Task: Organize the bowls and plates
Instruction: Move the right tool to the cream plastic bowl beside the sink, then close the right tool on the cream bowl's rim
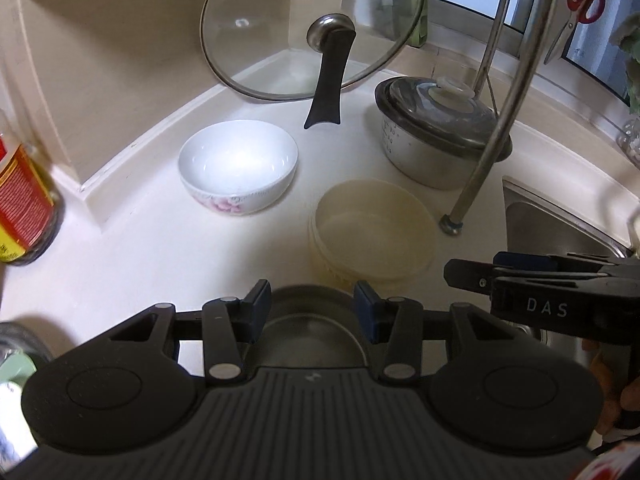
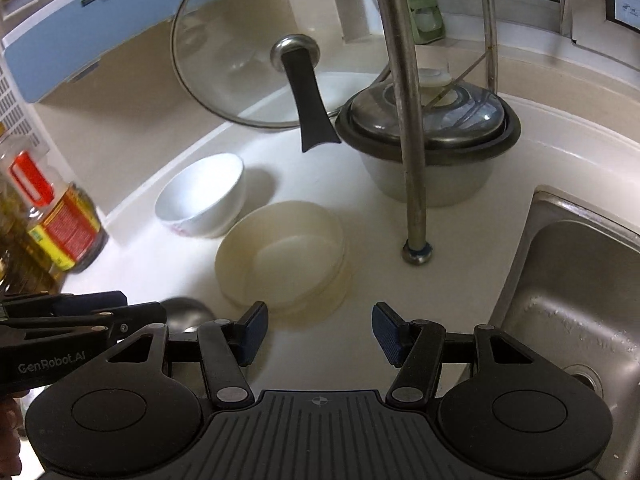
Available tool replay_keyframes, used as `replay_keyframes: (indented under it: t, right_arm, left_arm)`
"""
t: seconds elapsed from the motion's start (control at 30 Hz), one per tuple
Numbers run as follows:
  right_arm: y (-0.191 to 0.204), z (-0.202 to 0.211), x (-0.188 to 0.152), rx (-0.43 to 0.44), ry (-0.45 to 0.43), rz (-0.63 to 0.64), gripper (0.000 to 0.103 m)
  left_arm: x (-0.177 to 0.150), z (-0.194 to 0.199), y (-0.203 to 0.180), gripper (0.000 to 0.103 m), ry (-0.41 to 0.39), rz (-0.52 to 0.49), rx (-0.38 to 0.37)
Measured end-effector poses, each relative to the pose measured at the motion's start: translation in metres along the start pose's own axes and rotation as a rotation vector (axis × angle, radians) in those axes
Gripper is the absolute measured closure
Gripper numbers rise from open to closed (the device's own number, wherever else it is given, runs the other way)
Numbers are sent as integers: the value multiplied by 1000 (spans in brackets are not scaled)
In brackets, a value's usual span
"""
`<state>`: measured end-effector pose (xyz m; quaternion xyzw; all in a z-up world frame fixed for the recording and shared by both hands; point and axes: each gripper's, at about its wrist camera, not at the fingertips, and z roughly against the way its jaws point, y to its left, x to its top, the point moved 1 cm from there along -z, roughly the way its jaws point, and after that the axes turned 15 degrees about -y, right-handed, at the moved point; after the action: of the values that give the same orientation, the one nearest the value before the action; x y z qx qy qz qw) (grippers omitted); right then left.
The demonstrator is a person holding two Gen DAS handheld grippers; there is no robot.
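From the left wrist camera we see our left gripper (image 1: 313, 312) hanging over the pale counter (image 1: 160, 256) with its fingers parted and nothing between the pads. Right under it, framed by the two fingers, sits a steel bowl (image 1: 314, 340); the pads are not touching it as far as we can tell. Just beyond is a cream plastic bowl (image 1: 372, 228), and to its left, a little further back, a white bowl with pink flowers (image 1: 239, 166), apart from it. A glass lid (image 1: 312, 28) with a black handle leans against the wall behind them. To the right stands a covered pot (image 1: 436, 132), with a metal rack leg (image 1: 496, 128) in front of it and the corner of the sink (image 1: 560, 224) beyond. A labelled bottle (image 1: 24, 208) stands at the left edge. Our right gripper (image 1: 472, 274) reaches in from the right.

From the right wrist camera we see that right gripper (image 2: 319, 328) with its fingers wide apart and empty, above bare counter (image 2: 400, 304) beside the sink (image 2: 576, 300). The cream plastic bowl (image 2: 280, 252) lies just ahead and left, the white bowl (image 2: 200, 196) close beside it. The steel bowl (image 2: 186, 314) shows below the left gripper (image 2: 120, 300), which comes in from the left. The covered pot (image 2: 428, 144) stands behind the rack leg (image 2: 412, 160), the glass lid (image 2: 280, 44) leaning beside it.
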<state>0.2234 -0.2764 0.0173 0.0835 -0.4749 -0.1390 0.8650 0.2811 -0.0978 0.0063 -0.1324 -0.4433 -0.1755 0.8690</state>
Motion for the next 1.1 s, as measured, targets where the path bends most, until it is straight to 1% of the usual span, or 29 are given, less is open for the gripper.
replay_keyframes:
  t: [0.33,0.4,0.47,0.53,0.57,0.6,0.67,1.0,1.1]
  right_arm:
    - [-2,-30,9,-41,-23,3,45]
    - [-2,-37,10,-50,-18,8,47]
    - [-2,-44,10,-58,-11,12,54]
    - [-4,-51,10,-66,0,13,58]
    - [-5,-54,9,-68,4,12,60]
    - [-5,-56,10,-70,6,11,60]
    - [-8,-61,10,-74,14,14,63]
    - [-12,-78,10,-89,43,19,70]
    - [-11,-80,9,-93,49,27,73]
  left_arm:
    - [14,-44,3,60,33,-14,-35]
    - [15,-54,3,61,45,-16,-38]
    - [16,-64,2,61,56,-17,-44]
    - [16,-73,2,61,69,-16,-44]
    - [16,-77,2,63,75,-18,-45]
    - [16,-82,2,66,82,-19,-45]
    - [17,-90,1,69,96,-19,-49]
    - [16,-107,-3,71,129,-39,-71]
    - [16,-113,-4,74,138,-43,-72]
